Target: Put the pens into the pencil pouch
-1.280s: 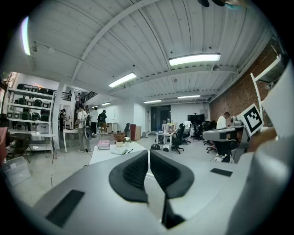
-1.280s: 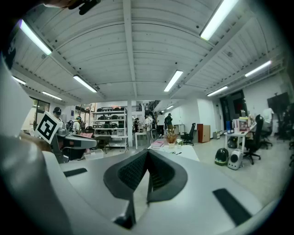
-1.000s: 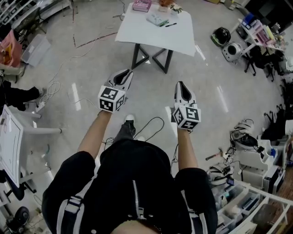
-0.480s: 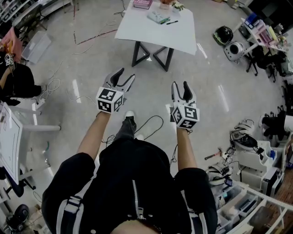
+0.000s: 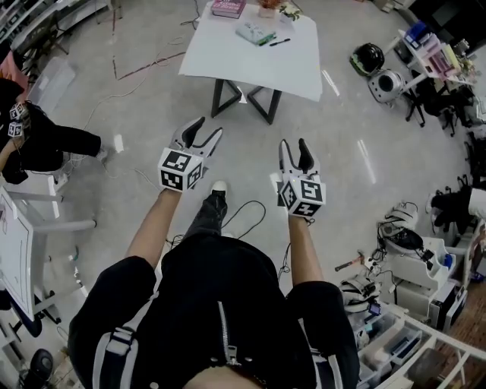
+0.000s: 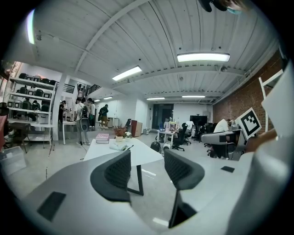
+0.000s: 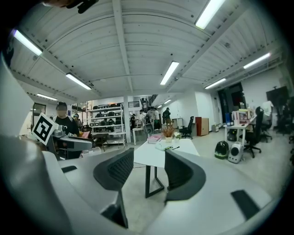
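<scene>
Approach is the step in hand: the person stands on the open floor, well apart from the white table (image 5: pixel 250 64) ahead, with both arms stretched forward. The left gripper (image 5: pixel 203 131) holds its jaws spread wide with nothing between them; through the gap its own view shows only the distant table and floor. The right gripper (image 5: pixel 293 146) is likewise parted, a little less widely, and empty.

The pencil pouch (image 5: pixel 254 33) lies flat on the far half of the tabletop, and a dark pen (image 5: pixel 279 42) lies just beside it on the bare surface. Whether more pens lie with it is too small to tell. A pink box (image 5: pixel 228 7) and a small flower pot (image 5: pixel 267 6) stand at the table's far edge, behind the pouch.

No part of the task proper looks begun, since the pen is outside the pouch and neither gripper is near it. The next move probably calls for walking up to the table. One gripper would then have to come down over the thin pen while the other steadies the pouch or opens it.
</scene>
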Tool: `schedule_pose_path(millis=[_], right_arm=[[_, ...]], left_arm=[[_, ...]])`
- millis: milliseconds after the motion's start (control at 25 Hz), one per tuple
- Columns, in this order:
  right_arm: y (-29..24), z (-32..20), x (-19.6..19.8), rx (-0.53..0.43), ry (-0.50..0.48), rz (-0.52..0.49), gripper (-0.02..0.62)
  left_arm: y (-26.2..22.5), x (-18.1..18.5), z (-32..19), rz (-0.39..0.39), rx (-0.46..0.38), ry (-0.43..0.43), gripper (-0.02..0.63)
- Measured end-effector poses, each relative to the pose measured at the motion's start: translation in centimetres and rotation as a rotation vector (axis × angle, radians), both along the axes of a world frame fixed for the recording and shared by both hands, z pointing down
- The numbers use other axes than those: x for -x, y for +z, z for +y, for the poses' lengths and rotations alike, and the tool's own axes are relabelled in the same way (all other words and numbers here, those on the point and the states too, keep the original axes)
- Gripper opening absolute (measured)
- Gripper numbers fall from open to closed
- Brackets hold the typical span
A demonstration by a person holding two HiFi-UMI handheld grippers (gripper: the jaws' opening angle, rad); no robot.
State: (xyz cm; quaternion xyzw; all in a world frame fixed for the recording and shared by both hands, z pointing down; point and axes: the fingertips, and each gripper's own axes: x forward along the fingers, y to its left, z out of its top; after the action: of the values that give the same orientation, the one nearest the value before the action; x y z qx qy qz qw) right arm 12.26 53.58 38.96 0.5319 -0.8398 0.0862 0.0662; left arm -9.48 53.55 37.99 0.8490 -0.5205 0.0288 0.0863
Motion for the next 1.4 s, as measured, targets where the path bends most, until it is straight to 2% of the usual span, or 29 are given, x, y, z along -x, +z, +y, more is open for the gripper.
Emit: schedule_pose_path(millis=[280,680,1080,1400], right_arm=[[0.1,-9.1,0.3,0.021,0.045,-0.004,0.207],[-0.7,-21.2,2.2,0.016,0.092,-0.007,0.207],[-0.4,-27.5,3.5,0.028,0.108,-0.008,0.207],[1.8,-32.4,3.4,0.064,0.098,-0.019,0.206]], left_arm=[[-0.3,-0.4,-10.1,-0.017,-0.009,0.065,0.233],[-0.7,1.2,-23.1,-0.034,-0.020,0.122,0.233],[0.1,2.8,-29.4,-0.034,0.006,0.128,0.233],[2.1,2.3,-34.3,-0.032,0.040,0.124,0.233]])
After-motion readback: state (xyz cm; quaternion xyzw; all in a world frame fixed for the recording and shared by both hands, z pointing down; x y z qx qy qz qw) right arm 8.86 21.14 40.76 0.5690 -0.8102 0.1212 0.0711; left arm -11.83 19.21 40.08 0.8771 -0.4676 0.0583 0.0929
